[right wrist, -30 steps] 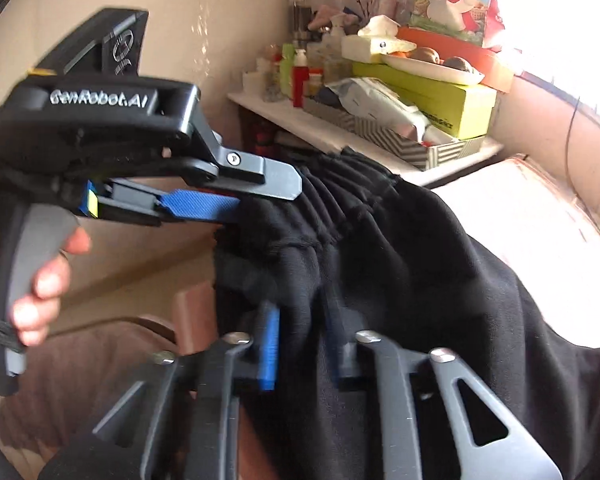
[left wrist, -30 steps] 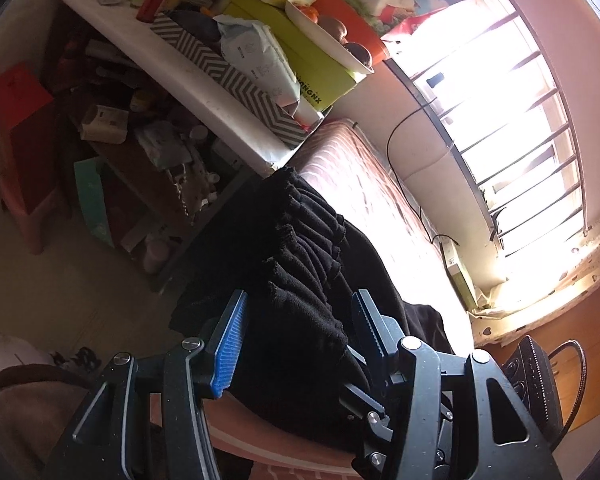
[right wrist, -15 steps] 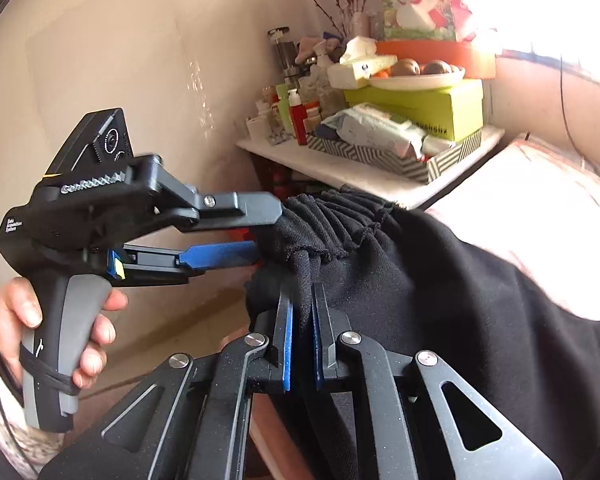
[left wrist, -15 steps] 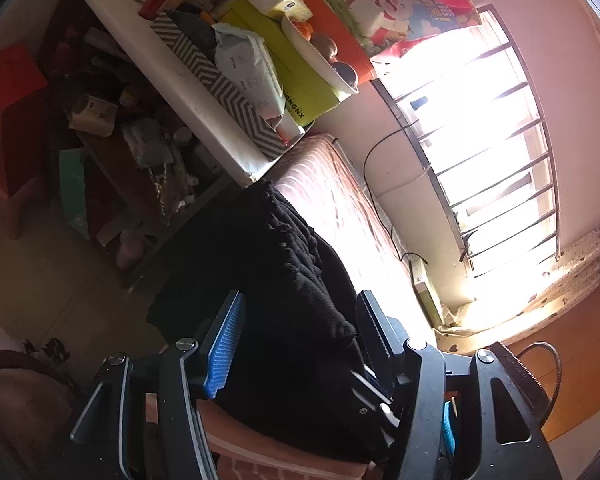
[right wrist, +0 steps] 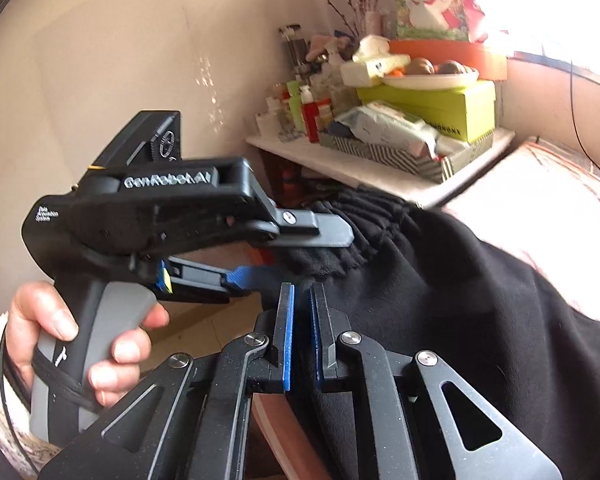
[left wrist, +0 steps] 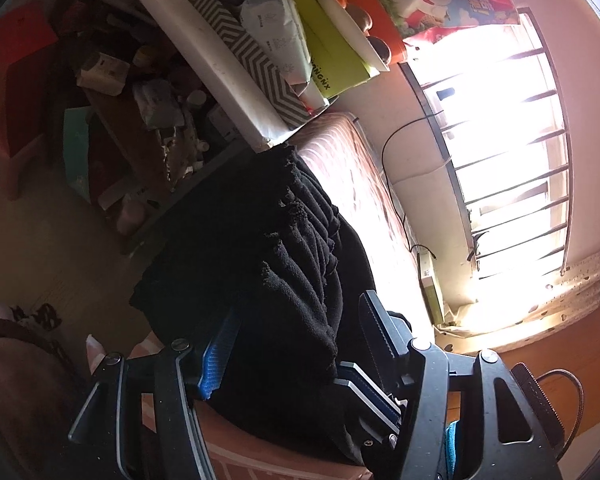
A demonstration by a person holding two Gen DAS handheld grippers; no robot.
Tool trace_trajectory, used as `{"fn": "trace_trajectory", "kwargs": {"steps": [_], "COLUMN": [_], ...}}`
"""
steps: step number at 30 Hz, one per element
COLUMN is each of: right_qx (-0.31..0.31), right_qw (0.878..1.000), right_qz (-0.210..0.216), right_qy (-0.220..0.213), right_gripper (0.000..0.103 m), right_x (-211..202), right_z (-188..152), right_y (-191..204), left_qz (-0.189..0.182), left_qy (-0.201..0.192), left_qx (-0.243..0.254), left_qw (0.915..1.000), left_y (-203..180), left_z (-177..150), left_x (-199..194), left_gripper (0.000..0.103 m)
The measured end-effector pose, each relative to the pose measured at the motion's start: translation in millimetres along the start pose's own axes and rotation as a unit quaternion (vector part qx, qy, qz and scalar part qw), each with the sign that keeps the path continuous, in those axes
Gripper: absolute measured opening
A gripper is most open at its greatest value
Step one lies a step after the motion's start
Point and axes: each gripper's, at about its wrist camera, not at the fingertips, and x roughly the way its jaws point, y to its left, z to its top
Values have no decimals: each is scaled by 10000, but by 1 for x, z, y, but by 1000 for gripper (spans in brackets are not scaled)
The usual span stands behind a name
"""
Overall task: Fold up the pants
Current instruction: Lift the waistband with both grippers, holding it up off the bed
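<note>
The black pants (left wrist: 292, 264) lie bunched on the bed, gathered elastic waistband toward the white shelf; they also show in the right wrist view (right wrist: 440, 280). My left gripper (left wrist: 296, 344) is open, its blue-padded fingers (left wrist: 216, 356) astride the waistband cloth. It also shows in the right wrist view (right wrist: 300, 248), its upper finger over the waistband and the blue one under it. My right gripper (right wrist: 300, 336) is nearly closed, pinching the pants' edge just below the waistband.
A white shelf (left wrist: 204, 56) crowded with boxes and bottles stands beyond the waistband, with clutter under it. The pink patterned mattress (left wrist: 352, 176) runs to the right under a barred window (left wrist: 508, 152). A cable (left wrist: 392, 168) lies along the wall.
My left gripper has moved forward so the waistband sits deeper between its open fingers. My right gripper stays closed on the pants' edge and has shifted slightly.
</note>
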Motion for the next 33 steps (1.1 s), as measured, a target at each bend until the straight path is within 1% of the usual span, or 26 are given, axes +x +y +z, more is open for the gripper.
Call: {"fn": "trace_trajectory", "kwargs": {"steps": [2,3,4,5,6,7,8,10,12,13,15,16,17,18,19,20,21,24,27,29,31,33], "right_qx": [-187,-331,-479,-630,-767,-862,-918,-920,-815,-694,-426,-310,-241,-223,-218,-255,-368,-703,-724,-692,-681,-765], "right_qw": [9997,9992,9983,9970,9956,9943,9931,9921,9898,9899,9931,9939,9938,9933,9937,9934,9925,9908,9919,9937,9948,9942], "right_qz": [-125,-199,-299,-383,-435,-492,-547,-574,-937,-1008,-907,-926,-989,-1055,-1013,-1038,-1097,-1139,-1040,-887,-753,-740], "right_qy": [28,67,140,221,307,400,487,632,692,711,601,514,442,420,426,420,397,223,45,-24,11,161], "right_gripper": [10,13,21,34,42,55,57,57,57,57,56,52,31,23,16,10,7,4,4,4,4,4], "right_x": [-4,-5,-6,-7,-7,-6,-4,1,6,9,7,5,3,4,5,6,7,2,-7,-13,-13,-2], "right_z": [-3,-6,-9,-12,-17,-21,-25,-32,-35,-35,-33,-31,-30,-29,-28,-27,-26,-26,-21,-16,-15,-19], "right_y": [2,4,6,7,8,9,9,8,5,1,-4,-7,-8,-8,-7,-4,1,15,20,24,28,30], "left_qz": [61,67,111,142,164,199,216,180,155,153,55,-81,-174,-234,-206,-145,-111,-159,-333,-342,-247,-21], "left_qy": [8,1,-1,4,4,3,6,-28,-55,-64,-82,-98,-123,-131,-151,-159,-170,-220,-378,-462,-457,-388], "left_qx": [16,88,178,216,249,285,282,144,75,88,141,113,71,29,-8,1,62,193,324,400,510,416], "left_qw": [10000,9999,9998,9997,9996,9994,9994,9997,9998,9998,9999,9999,9997,9996,9997,9998,9998,9994,9982,9975,9974,9984], "left_y": [3,2,0,0,-1,-1,-1,1,2,1,0,0,1,2,2,2,1,-3,-11,-14,-11,1], "left_z": [-3,-3,-4,-5,-5,-5,-5,-3,-3,-3,-4,-5,-4,-3,-2,-2,-1,0,3,2,-1,-4], "left_x": [1,2,2,3,4,5,6,7,7,7,5,3,2,1,1,0,0,-4,-17,-25,-28,-22], "left_gripper": [88,88,88,88,88,88,88,88,88,88,88,87,84,78,75,69,67,63,60,60,60,59]}}
